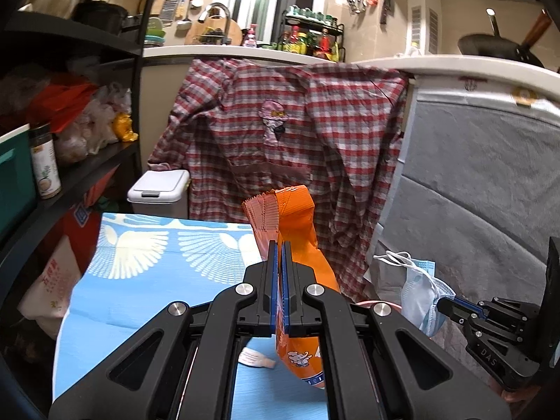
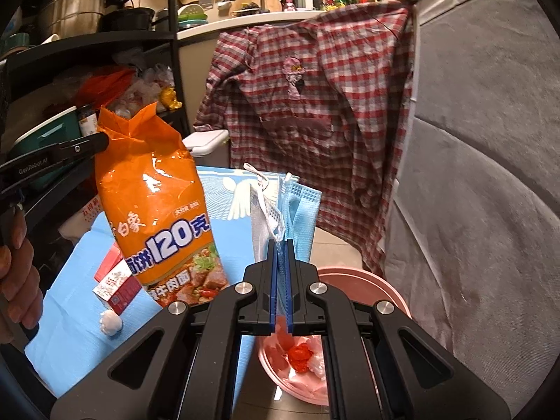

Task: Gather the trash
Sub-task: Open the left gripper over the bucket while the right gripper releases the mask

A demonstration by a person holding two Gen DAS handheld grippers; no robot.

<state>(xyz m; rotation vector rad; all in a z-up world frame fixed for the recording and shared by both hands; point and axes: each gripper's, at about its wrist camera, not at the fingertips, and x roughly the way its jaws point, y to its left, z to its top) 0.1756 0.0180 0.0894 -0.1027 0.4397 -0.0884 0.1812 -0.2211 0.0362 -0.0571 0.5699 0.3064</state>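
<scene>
My left gripper [image 1: 279, 245] is shut on an orange noodle packet [image 1: 297, 231] and holds it in the air above the blue table cloth [image 1: 147, 280]. The packet also shows in the right wrist view [image 2: 154, 203], with the left gripper [image 2: 101, 141] pinching its top. My right gripper [image 2: 279, 243] is shut on a blue face mask [image 2: 297, 217] and holds it above a pink trash bin [image 2: 360, 287]. The mask [image 1: 420, 290] and right gripper [image 1: 442, 306] show at the right of the left wrist view.
On the cloth lie a red and white carton [image 2: 117, 285], a white cotton ball [image 2: 111, 322] and a small wrapper [image 1: 257, 357]. The bin holds red and white scraps [image 2: 301, 357]. A plaid shirt [image 2: 315, 105] hangs behind. A white lidded bin [image 1: 157, 189] and shelves [image 1: 70, 175] stand left.
</scene>
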